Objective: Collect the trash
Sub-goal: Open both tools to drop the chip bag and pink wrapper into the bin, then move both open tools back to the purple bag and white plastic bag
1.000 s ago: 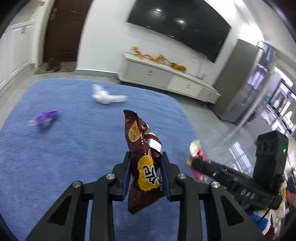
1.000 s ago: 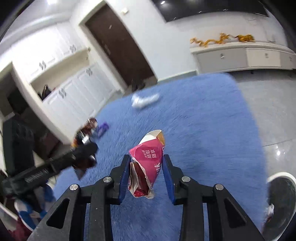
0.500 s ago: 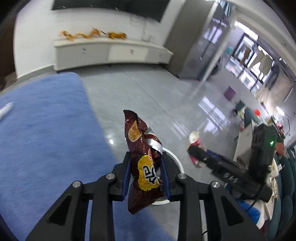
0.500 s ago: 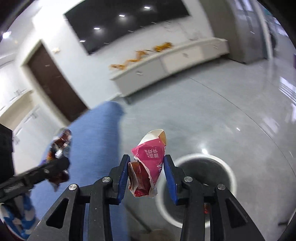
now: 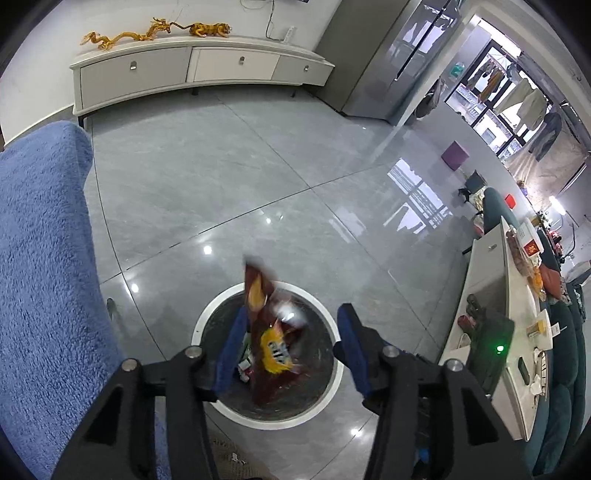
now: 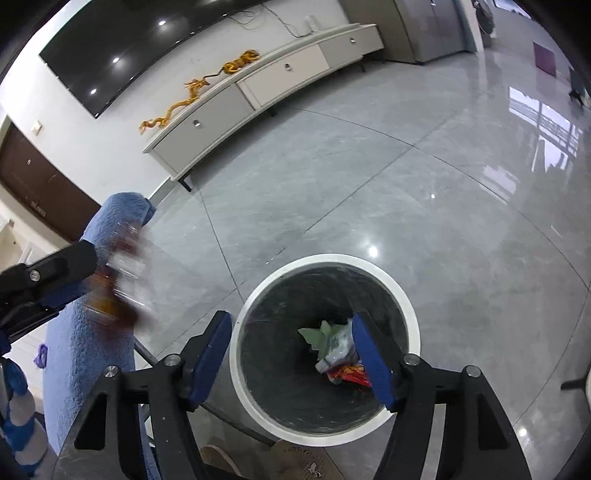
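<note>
Brown chip bag [image 5: 271, 332] blurred with motion, streaked dark maroon with a yellow-orange logo patch and a silvery glint, hanging loose between the left gripper [image 5: 290, 347] fingers, brushing or just beside the 9 o'clock blue pad [image 5: 231, 347] and well apart from the 3 o'clock one; jaws spread wide, pinching nothing. Directly under the bag, the round trash bin [image 5: 221, 402], white rim, dark liner, scraps of wrapper at the bottom. From the right wrist view, same brown bag [image 6: 118, 280] smeared at 9 o'clock beside the left gripper's black finger [image 6: 48, 273], over the edge of the blue rug [image 6: 85, 354]. Right gripper [image 6: 291, 354] also spread wide and holding nothing, straddling the bin [image 6: 325, 432]; down inside at 3 o'clock, a heap of trash [image 6: 338, 354] with green leaf-shaped paper, a pale crumpled wrapper and a red-orange packet. Underfoot, glossy grey floor tiles [image 5: 258, 155] with ceiling lights mirrored as white dots. Shaggy blue rug [image 5: 40, 266] filling 9 o'clock in the left view. At 12 o'clock, a long white low cabinet [image 5: 192, 70] topped with golden dragon figures [image 5: 147, 31]; above it in the right view, a big dark wall-mounted screen [image 6: 122, 51]. At 3 o'clock in the left view, a cluttered white counter [image 5: 491, 295] and laundry [image 5: 524, 99] hanging by the windows
</note>
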A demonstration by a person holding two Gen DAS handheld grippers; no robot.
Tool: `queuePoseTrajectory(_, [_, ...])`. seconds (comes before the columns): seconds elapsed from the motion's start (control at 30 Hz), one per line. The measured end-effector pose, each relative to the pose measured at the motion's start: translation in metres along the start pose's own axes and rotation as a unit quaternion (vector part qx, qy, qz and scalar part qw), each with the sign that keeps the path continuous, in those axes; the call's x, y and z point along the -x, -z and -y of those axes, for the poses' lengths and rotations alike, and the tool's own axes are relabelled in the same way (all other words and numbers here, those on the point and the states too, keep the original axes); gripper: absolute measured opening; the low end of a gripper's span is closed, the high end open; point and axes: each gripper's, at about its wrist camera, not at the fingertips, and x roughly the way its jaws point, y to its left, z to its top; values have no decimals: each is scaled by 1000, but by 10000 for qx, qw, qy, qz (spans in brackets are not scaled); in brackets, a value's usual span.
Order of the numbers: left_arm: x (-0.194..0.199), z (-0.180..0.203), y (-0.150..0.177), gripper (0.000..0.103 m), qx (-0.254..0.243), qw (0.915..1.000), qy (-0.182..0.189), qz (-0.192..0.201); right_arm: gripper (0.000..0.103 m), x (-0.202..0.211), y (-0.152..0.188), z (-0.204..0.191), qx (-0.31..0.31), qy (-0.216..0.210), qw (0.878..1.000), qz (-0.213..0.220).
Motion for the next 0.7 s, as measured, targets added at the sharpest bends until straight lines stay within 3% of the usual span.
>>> queuePoseTrajectory(0.33, [17, 1, 0, 53, 58, 9996, -161, 205, 70, 14, -2, 1, -202, 118, 9996, 185])
queuePoseTrajectory(0.7, [79, -11, 14, 53, 58, 9943, -612, 876, 79, 64, -11, -33, 85, -42, 9972, 740])
